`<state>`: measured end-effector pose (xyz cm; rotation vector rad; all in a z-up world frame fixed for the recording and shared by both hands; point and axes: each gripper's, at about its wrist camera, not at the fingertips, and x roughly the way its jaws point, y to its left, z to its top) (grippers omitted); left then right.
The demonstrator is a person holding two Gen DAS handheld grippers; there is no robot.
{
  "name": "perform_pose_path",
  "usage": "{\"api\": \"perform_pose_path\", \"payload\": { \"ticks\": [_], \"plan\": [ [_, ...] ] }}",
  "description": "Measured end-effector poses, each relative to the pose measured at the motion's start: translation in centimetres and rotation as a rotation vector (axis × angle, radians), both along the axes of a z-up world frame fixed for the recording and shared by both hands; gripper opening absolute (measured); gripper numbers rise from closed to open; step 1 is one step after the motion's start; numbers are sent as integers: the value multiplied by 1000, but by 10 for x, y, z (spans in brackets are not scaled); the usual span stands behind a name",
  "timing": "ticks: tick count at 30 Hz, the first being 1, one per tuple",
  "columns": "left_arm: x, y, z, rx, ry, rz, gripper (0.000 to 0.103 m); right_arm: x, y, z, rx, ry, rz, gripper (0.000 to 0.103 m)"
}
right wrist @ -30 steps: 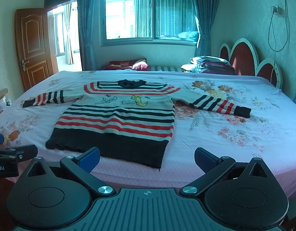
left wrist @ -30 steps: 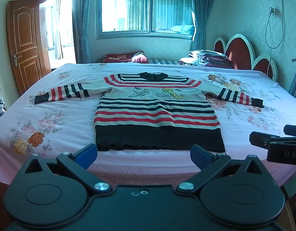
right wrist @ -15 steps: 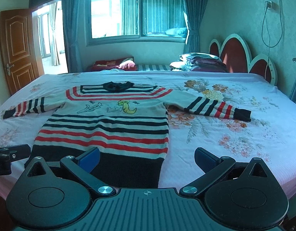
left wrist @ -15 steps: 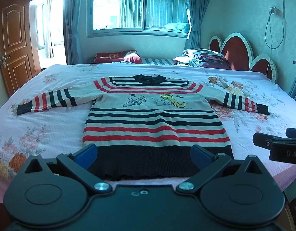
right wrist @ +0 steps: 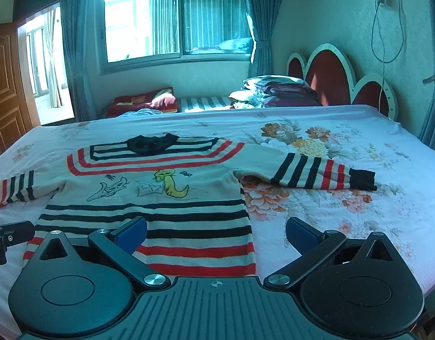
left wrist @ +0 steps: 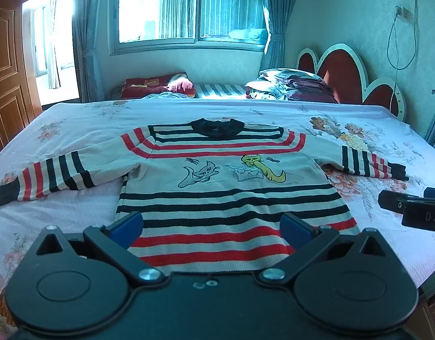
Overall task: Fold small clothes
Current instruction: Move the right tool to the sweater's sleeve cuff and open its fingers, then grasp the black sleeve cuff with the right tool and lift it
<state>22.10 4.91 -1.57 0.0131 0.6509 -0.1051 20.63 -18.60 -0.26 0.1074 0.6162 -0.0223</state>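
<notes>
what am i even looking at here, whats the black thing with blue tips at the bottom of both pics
Those are two hand-held grippers, one in each of a person's hands, each with a fisheye camera looking forward along its fingers. One picture is from the left gripper, the other from the right gripper. The blue tips are finger pads; both grippers are open and hold nothing. Ahead, a striped sweater with cartoon cats lies flat, sleeves spread, on a floral bedsheet. The dark piece at each picture's side edge is the other gripper.
</notes>
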Motion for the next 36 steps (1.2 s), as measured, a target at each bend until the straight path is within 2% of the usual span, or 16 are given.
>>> {"api": "perform_pose_path", "payload": {
  "ticks": [7, 11, 14, 15, 17, 20, 23, 27, 28, 29, 30, 36],
  "plan": [
    [46, -17, -16, -36, 34, -11, 103, 34, -24, -15, -22, 37, -36, 103],
    [76, -40, -23, 31, 16, 14, 103, 68, -54, -29, -16, 47, -61, 103],
    [102, -60, -27, 63, -20, 70, 103, 95, -88, -37, 6, 51, -98, 103],
    [114, -67, -30, 80, -15, 102, 103, 104, -100, -40, 10, 47, -117, 103],
    [142, -80, -37, 109, 47, 157, 103, 125, -128, -47, 19, 54, -159, 103],
    [176, -97, -46, 65, 118, 128, 103, 152, -173, -61, 40, 68, -237, 103],
    [199, -115, -52, 1, 132, 108, 103, 169, -215, -78, 70, 83, -318, 103],
    [229, -145, -65, -15, 181, 68, 103, 183, -258, -100, 98, 94, -392, 102],
    [234, -151, -67, -12, 184, 55, 103, 184, -268, -106, 112, 98, -407, 91],
    [240, -159, -69, -7, 186, 41, 103, 187, -277, -112, 132, 104, -414, 73],
    [245, -165, -72, -2, 187, 29, 103, 190, -285, -118, 157, 115, -429, 68],
    [266, -192, -77, 59, 171, 18, 102, 198, -325, -151, 309, 145, -519, 66]
  ]
}}
